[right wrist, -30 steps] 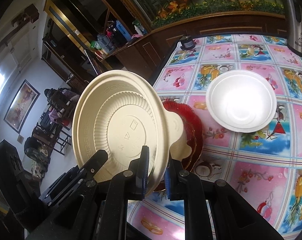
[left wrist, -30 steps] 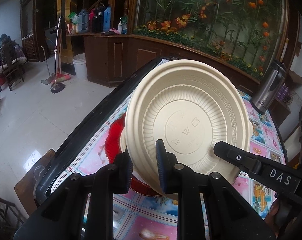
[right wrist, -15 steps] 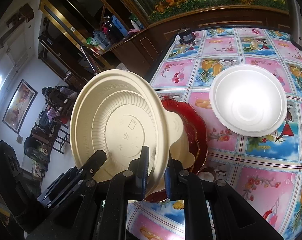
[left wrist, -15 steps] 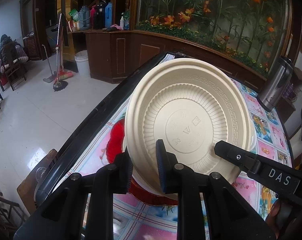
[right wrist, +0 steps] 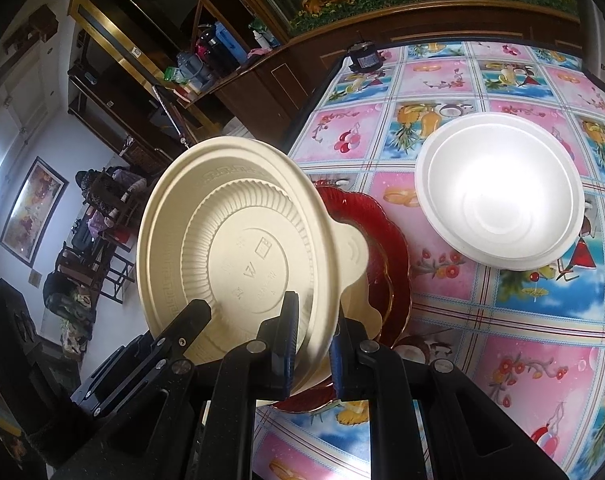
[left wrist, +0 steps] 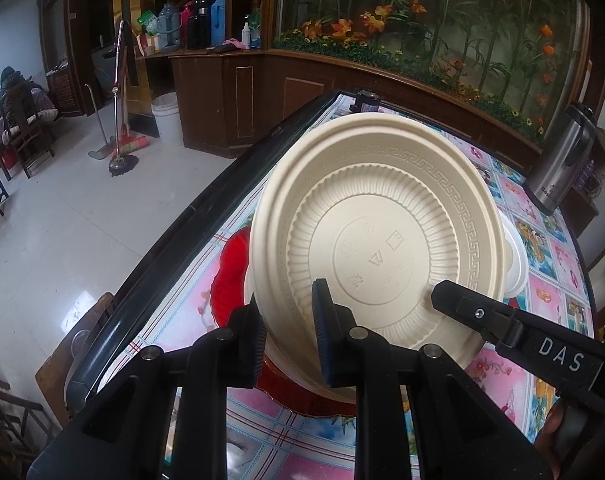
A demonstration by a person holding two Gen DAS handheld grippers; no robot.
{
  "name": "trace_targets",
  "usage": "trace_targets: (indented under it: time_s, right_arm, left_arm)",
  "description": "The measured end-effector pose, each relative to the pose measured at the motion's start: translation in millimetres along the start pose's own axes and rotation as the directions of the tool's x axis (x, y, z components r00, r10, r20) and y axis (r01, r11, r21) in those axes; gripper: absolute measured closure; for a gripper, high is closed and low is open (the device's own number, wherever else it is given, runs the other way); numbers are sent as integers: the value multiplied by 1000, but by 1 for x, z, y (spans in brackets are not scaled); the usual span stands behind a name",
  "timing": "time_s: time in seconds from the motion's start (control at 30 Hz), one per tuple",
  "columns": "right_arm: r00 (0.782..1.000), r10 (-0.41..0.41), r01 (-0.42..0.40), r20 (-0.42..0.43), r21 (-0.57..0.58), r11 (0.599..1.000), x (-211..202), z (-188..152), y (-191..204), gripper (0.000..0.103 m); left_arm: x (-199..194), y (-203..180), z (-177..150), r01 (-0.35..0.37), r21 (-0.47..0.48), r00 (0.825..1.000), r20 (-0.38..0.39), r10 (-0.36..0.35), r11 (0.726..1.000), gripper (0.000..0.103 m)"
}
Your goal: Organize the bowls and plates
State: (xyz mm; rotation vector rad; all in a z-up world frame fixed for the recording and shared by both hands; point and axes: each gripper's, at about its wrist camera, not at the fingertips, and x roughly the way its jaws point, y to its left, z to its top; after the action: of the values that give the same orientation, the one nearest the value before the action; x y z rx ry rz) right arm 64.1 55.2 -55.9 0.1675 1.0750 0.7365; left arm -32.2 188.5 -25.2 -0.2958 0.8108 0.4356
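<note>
Two grippers (left wrist: 288, 338) (right wrist: 312, 338) pinch one cream plate (left wrist: 376, 248); one white bowl (right wrist: 498, 192).

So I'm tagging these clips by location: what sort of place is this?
Probably a lived-in home dining area or a small family eatery. A table under a fruit-patterned plastic tablecloth, a dark wooden counter with thermos flasks, and a mop and broom against the wall suggest it.

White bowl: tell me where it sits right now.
In the right wrist view the white bowl sits upright on the patterned tablecloth, to the right of the red plate and apart from it.
</note>
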Motion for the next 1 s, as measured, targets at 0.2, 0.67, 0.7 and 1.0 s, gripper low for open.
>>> trace_targets:
  time_s: [0.2,0.67,0.7,1.0]
  right_arm:
    - [1000,-10,10,-13,1,1000,6,0,-2,88]
    - [1000,-22,22,-20,-5,1000,8,0,2,86]
    - [1000,-23,23,-21,-5,1000,9,0,3,86]
    - [999,-28,28,-25,-7,1000,10,1,4,85]
  left_arm:
    - [4,1,1,-3,1,1000,-11,3,1000,84]
    - [5,4,1,0,-3,1000,-15,0,1000,84]
    - [6,4,1,0,-3,1000,-15,0,1000,84]
    - [7,5,0,0,-13,1000,-17,-1,1000,84]
